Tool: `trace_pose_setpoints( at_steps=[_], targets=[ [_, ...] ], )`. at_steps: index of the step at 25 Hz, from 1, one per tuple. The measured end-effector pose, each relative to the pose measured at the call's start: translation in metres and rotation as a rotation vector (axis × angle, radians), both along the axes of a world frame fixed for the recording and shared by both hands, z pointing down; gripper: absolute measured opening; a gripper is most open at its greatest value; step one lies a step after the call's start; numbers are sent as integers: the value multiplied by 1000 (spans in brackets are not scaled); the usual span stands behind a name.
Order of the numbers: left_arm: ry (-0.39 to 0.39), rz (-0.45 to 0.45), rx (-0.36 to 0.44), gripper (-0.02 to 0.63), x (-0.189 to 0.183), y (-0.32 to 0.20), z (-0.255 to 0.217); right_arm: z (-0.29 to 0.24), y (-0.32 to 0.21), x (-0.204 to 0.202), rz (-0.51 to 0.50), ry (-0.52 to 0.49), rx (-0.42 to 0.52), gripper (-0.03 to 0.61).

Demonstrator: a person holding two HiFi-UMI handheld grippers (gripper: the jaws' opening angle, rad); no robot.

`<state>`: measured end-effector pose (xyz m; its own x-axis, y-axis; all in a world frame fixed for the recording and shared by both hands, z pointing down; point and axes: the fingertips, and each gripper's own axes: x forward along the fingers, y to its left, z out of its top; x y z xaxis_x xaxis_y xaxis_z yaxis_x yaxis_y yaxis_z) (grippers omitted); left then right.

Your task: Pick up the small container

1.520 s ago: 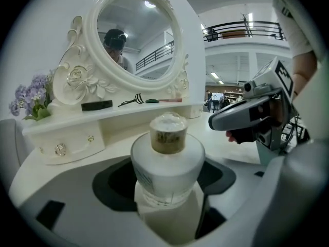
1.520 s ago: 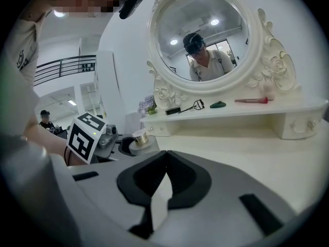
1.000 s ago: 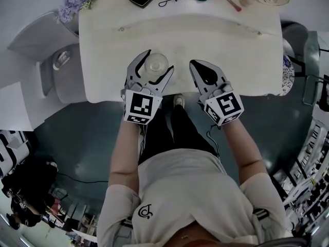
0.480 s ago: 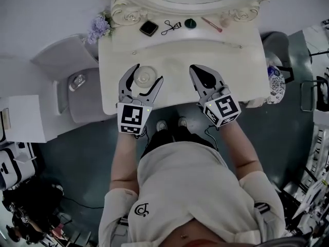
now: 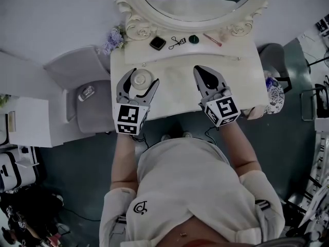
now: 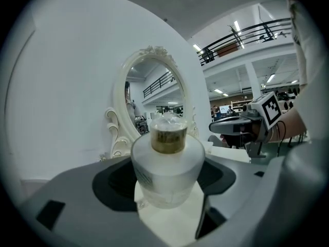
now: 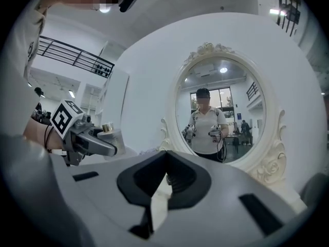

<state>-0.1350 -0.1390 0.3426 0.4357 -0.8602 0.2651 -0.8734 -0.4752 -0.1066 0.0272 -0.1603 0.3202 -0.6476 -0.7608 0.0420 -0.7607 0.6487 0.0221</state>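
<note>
**Head view:** The left gripper [image 5: 144, 76] has the small container [image 5: 141, 78] between its jaws, over the near left part of the dressing table [image 5: 177, 94]. The right gripper [image 5: 202, 72] is over the near right part.

**Left gripper view:** Both jaws press on the sides of the frosted container. Its gold-collared cap points toward the oval mirror [image 6: 154, 86].

**Right gripper view:** The jaws are together, with nothing between them.

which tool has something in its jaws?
The left tool: its jaws clamp the small container. The right tool is shut on nothing.
</note>
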Motion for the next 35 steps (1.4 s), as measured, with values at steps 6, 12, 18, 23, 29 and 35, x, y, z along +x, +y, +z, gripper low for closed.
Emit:
trace_pose_setpoints(
  at_steps=[6, 12, 18, 23, 29, 35],
  targets=[
    [10, -2, -5, 347, -7, 2, 0, -2, -6, -4, 24, 19, 5, 6],
    [10, -3, -9, 347, -9, 3, 2, 3, -6, -8, 15, 24, -10, 5],
    [22, -5, 3, 347, -11, 4, 0, 5, -7, -7, 19, 34, -14, 5],
    [31, -2, 12, 347, -11, 5, -1, 4, -7, -6, 19, 43, -4, 5],
    [29, 8, 16, 347, -5, 6, 0, 1, -5, -6, 14, 44, 8, 5],
    [28, 9, 30, 347, -1, 6, -2, 1, -5, -4, 9, 49, 9, 5]
  ],
)
